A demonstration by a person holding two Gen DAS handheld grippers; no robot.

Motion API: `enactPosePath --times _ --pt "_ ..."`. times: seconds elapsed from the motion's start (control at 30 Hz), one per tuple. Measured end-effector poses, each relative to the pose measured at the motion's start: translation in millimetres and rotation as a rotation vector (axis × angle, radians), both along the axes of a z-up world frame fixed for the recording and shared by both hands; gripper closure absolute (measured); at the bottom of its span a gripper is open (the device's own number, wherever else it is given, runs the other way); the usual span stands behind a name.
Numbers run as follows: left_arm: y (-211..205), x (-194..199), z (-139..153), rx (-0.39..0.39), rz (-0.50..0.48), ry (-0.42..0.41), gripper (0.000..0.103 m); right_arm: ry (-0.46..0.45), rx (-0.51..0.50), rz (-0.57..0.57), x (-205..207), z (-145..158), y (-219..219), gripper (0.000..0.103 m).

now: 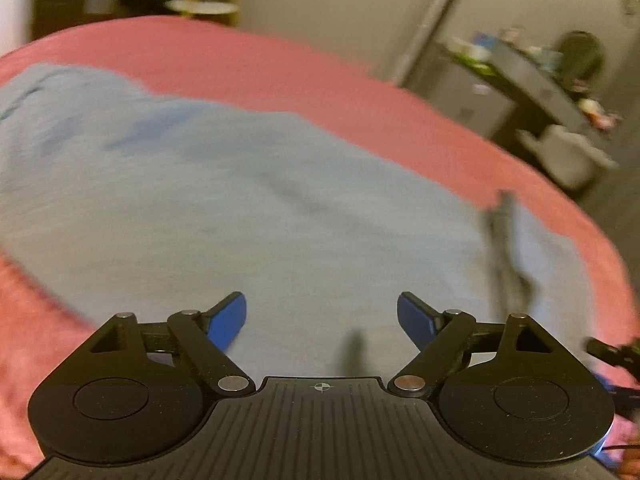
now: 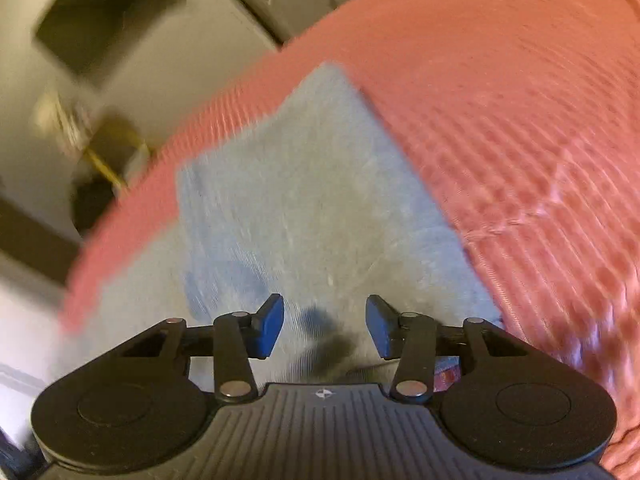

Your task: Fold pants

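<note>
Light blue pants (image 1: 240,208) lie spread flat on a pink bed cover (image 1: 280,64). My left gripper (image 1: 322,320) is open and empty, hovering just above the pants. In the right wrist view the pants (image 2: 304,200) show a squared end toward the bed's edge on the pink cover (image 2: 500,100). My right gripper (image 2: 325,326) is open and empty above the cloth. A dark thin shape (image 1: 506,248), perhaps the other gripper's fingers, stands on the pants at the right. Both views are blurred by motion.
Past the bed's far edge stand a dark shelf unit (image 1: 532,92) with small items and a grey pole (image 1: 432,20). A cabinet (image 2: 132,40) and floor clutter (image 2: 96,148) lie beyond the bed's edge in the right wrist view.
</note>
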State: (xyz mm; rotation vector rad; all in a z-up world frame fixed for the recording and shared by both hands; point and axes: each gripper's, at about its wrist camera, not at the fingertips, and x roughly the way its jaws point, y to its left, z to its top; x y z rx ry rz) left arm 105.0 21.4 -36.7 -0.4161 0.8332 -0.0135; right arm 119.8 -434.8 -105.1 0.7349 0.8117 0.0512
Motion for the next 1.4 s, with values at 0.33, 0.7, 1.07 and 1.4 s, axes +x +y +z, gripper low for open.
enactPosePath --times 0.33,0.7,1.07,1.4 --pt "-114.6 104.4 -16.3 -0.263 -0.273 0.199 0.062 -0.12 0.291 -0.061 -17.1 -20.5 -27.0 0.036" --pt "-156.6 145.0 -36.4 -0.185 -0.255 0.255 0.081 -0.118 0.354 -0.059 -9.8 -32.5 -28.5 0.034" --pt "-131.6 117.2 0.6 -0.15 -0.276 0.122 0.088 -0.252 0.454 -0.132 -32.7 -32.7 -44.5 0.031" --pt "-72.3 102.7 2.0 0.005 -0.215 0.111 0.086 -0.174 0.346 -0.068 -17.3 -26.8 -33.2 0.031"
